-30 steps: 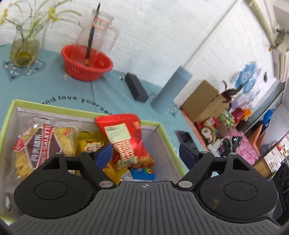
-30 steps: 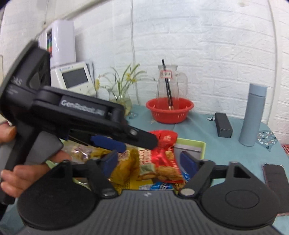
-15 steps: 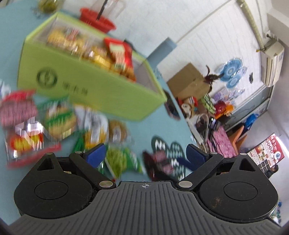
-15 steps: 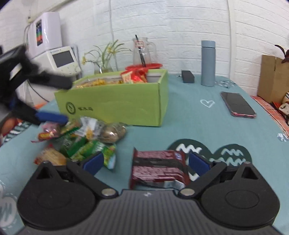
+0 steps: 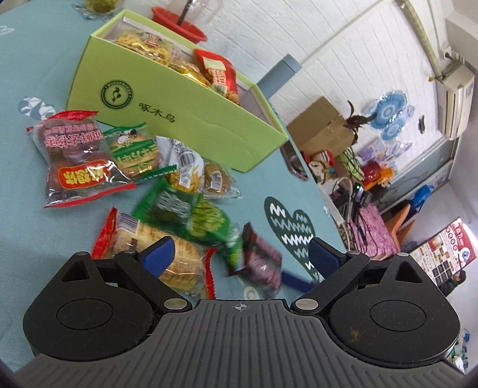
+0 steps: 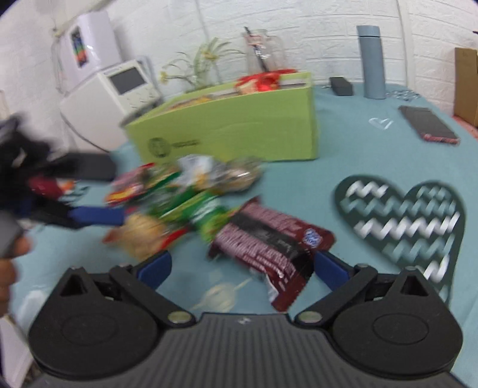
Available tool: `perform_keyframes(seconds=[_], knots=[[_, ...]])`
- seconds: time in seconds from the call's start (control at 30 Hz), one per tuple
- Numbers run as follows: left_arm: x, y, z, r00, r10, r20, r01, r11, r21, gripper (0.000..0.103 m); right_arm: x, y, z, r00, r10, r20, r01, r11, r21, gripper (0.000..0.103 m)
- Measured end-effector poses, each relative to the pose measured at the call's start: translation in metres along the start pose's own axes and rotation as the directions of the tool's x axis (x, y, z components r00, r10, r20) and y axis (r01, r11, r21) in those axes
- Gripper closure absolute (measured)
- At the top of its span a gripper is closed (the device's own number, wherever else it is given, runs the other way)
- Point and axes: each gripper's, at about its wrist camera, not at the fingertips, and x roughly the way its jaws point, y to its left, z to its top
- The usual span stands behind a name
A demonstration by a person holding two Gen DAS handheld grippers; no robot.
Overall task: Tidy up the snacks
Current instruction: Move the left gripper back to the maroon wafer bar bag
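Observation:
A green cardboard box [image 5: 185,119] [image 6: 239,128] stands on the teal tablecloth with several snack packets in it, a red one [image 5: 219,71] upright at its right end. Loose packets lie in front of it. My left gripper [image 5: 240,258] is open low over a green packet [image 5: 194,215] and an orange cracker packet [image 5: 176,262], with nothing gripped. My right gripper [image 6: 242,266] has its jaws opening. A dark maroon packet [image 6: 269,241] [image 5: 263,256] lies flat on the cloth between them, and the pads are clear of it. The left gripper's blue finger [image 6: 95,215] shows blurred at the left.
A red date packet [image 5: 74,158] and a green-white packet [image 5: 134,152] lie left of the pile. A grey bottle [image 6: 372,62], a black case [image 6: 340,85] and a phone [image 6: 427,124] sit on the right. A red basket [image 5: 179,25] stands behind the box. A hand [image 6: 9,268] is at the left edge.
Both grippers have drawn back from above the box and sunk to the loose packets in front of it. Their jaws stand wider. The red packet stays in the box.

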Motion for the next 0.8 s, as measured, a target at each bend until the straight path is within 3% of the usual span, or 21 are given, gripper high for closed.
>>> perform_keyframes(seconds=[0.1, 0.23, 0.43, 0.6, 0.7, 0.8], knots=[[0.006, -0.002, 0.0, 1.0, -0.013, -0.02, 0.013, 1.0, 0.0, 0.018, -0.017, 0.021, -0.012, 0.996, 0.09, 0.001, -0.09, 0.995, -0.048, 0.003], [0.005, -0.005, -0.004, 0.999, -0.028, -0.03, 0.028, 1.0, -0.001, 0.018, -0.024, 0.022, 0.002, 0.996, -0.058, 0.066, 0.066, 0.988, -0.14, 0.003], [-0.007, -0.003, -0.008, 1.0, -0.003, -0.003, 0.003, 1.0, -0.018, 0.017, 0.009, 0.016, 0.012, 1.0, 0.021, -0.001, -0.02, 0.963, -0.27, 0.003], [-0.008, 0.002, -0.007, 1.0, 0.009, -0.003, -0.009, 0.999, -0.037, 0.017, 0.001, 0.033, -0.007, 1.0, 0.004, -0.016, -0.008, 0.972, -0.236, 0.003], [0.002, -0.005, -0.011, 0.999, -0.009, -0.038, 0.008, 1.0, -0.012, 0.017, -0.017, 0.042, -0.021, 0.999, 0.034, 0.002, -0.033, 0.979, -0.201, 0.003], [0.008, -0.02, -0.02, 0.998, -0.005, -0.064, 0.007, 0.999, 0.031, 0.017, -0.025, 0.049, -0.028, 0.998, -0.05, 0.044, 0.058, 0.975, -0.214, 0.003]])
